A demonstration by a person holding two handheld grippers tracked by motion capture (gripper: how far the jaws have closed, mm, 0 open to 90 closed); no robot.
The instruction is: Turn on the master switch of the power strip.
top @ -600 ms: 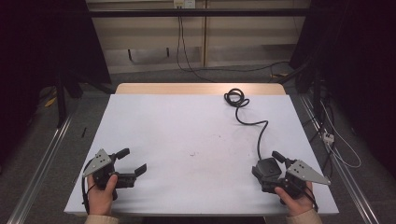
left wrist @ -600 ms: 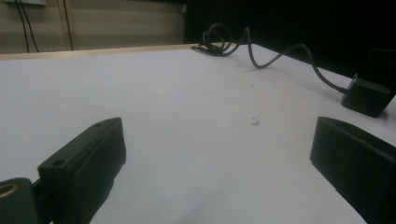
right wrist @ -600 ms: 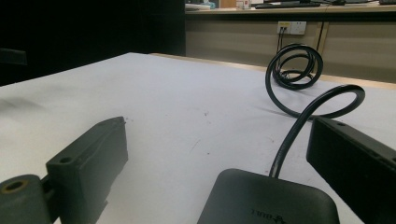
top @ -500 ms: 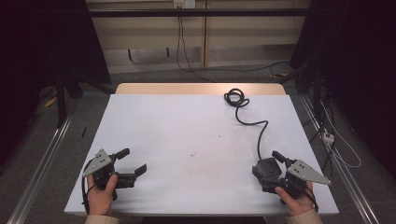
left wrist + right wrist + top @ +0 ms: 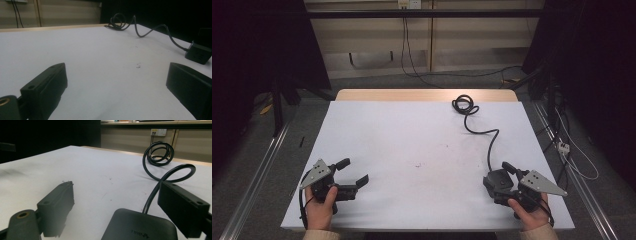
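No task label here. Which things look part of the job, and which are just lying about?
Likely the job: black adapter lying between the open right gripper jaws; its cable; open left gripper.
Lying about: wall socket; floor cables; specks on the table.

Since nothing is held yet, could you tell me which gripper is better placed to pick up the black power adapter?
Right, probably: the right gripper is open with the black power adapter between its jaws.
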